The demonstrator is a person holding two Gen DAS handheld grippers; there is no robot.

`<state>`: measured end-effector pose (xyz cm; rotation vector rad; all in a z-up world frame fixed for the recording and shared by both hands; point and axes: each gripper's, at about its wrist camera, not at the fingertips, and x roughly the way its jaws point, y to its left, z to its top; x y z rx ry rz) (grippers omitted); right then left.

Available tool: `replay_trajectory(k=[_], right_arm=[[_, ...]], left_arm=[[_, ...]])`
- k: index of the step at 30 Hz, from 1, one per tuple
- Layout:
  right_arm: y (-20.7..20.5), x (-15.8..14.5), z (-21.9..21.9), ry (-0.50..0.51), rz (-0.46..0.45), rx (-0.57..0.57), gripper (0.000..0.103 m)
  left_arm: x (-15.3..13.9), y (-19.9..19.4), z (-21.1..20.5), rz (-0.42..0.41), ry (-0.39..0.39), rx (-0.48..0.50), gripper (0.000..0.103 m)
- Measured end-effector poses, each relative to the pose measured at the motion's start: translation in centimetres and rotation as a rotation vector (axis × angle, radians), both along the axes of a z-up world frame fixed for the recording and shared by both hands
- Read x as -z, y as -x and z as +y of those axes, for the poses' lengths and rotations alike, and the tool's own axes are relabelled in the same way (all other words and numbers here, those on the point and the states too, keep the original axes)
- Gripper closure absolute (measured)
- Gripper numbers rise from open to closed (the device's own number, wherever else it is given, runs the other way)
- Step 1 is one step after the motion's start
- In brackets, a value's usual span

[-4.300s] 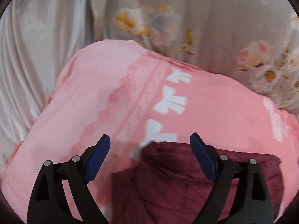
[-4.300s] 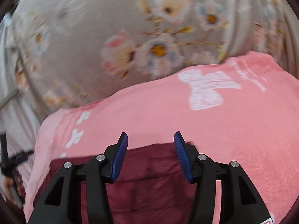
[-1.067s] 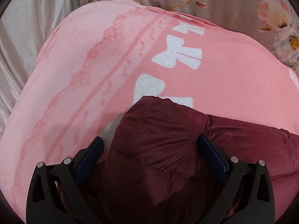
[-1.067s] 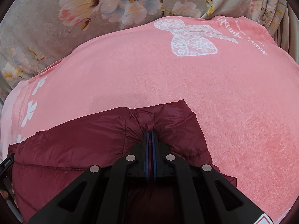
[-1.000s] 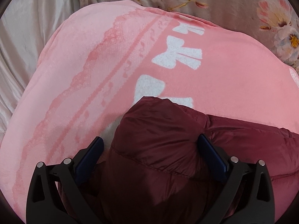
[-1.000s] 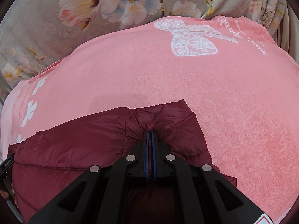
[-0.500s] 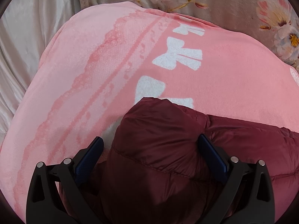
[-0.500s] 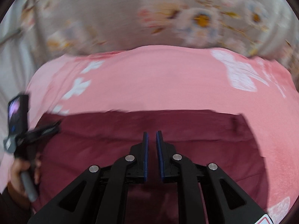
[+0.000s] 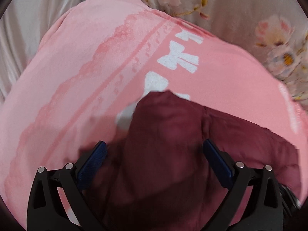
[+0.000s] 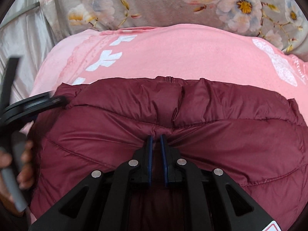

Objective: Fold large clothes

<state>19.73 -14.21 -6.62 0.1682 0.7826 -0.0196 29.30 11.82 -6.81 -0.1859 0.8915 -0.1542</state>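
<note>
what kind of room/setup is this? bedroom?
Probably a bedroom, with folding done on a bed: a maroon puffer jacket lies on a pink bow-print blanket spread over floral bedding. No table or lab fixtures show, so this is a guess.

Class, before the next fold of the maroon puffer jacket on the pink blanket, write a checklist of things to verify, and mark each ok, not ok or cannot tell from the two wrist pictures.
1. Left gripper jaws open wide around a fold of the maroon jacket, pads not pressing: ok.
2. Right gripper has just been opening; a narrow gap shows, and whether fabric is pinched between the pads: cannot tell.
3. Jacket lies wholly on the pink blanket: cannot tell, its near side is cut off.
4. Zipper edge at the far side, unobstructed: ok.
5. Jacket surface smooth: not ok, creases run toward the right gripper.
</note>
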Motion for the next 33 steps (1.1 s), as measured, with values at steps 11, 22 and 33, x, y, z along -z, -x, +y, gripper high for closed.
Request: replay_trajectory(k=[11, 22, 33], right_arm=[[8.5, -1.9, 1.8, -0.068, -0.008, -0.081, 0.09], [13.5, 0.3, 2.9, -0.093, 0.012, -0.081, 0.09], [14.6, -0.5, 1.4, -0.195, 0.04, -0.044, 0.091]], left_arm=[[2.8, 9.5, 8.1, 0.108, 0.15, -0.031, 0.005], [2.2, 11.4, 3.9, 0.082, 0.151, 0.057, 0.024], [-5.5, 15.1, 0.7, -0.051, 0.153, 0.174, 0.084]])
